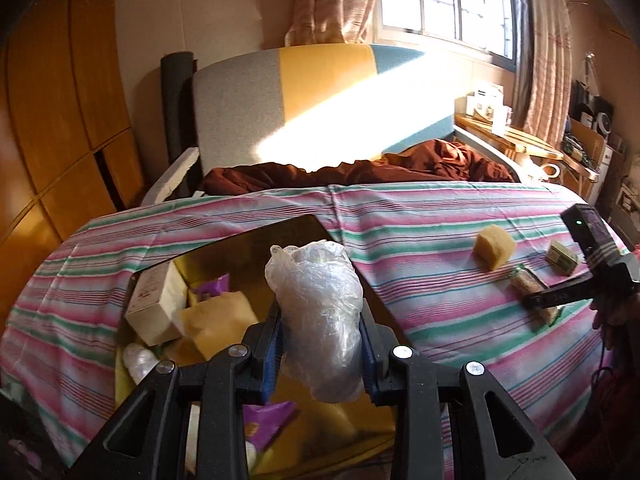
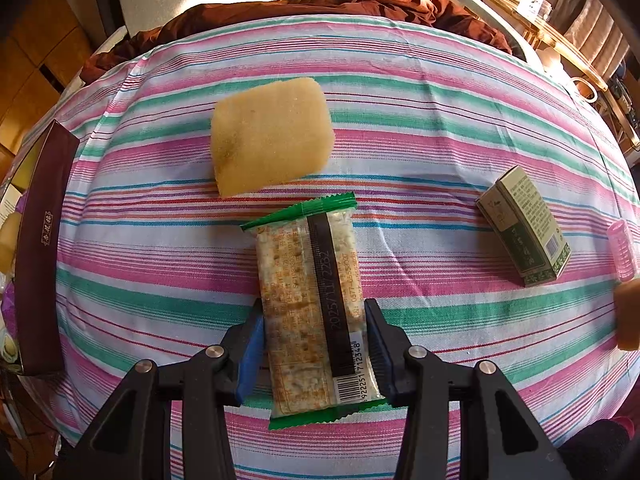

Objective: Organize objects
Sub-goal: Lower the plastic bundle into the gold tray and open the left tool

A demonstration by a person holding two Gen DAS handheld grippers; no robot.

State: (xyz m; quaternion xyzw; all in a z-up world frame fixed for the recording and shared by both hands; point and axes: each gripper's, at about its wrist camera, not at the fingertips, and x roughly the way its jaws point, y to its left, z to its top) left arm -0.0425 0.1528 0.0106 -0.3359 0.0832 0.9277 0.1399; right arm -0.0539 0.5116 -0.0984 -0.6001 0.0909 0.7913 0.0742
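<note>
My left gripper (image 1: 322, 332) is shut on a crumpled clear plastic bag (image 1: 320, 312) and holds it over an open dark box (image 1: 304, 226) that lies on the striped bedsheet. The box holds a cream carton (image 1: 154, 304), yellow and purple packets. My right gripper (image 2: 316, 340) has its jaws on both sides of a green-edged cracker packet (image 2: 312, 300) lying on the sheet; in the left wrist view it (image 1: 538, 300) sits over that packet (image 1: 528, 280). A yellow sponge (image 2: 272, 136) lies just beyond the packet. A small green carton (image 2: 524, 228) lies to the right.
The box's dark side wall (image 2: 40, 248) shows at the left of the right wrist view. A pink hair roller (image 2: 622, 248) and an orange block (image 2: 628, 316) lie at the right edge. A brown blanket (image 1: 360, 168) and headboard are behind; a wooden shelf (image 1: 508, 136) stands right.
</note>
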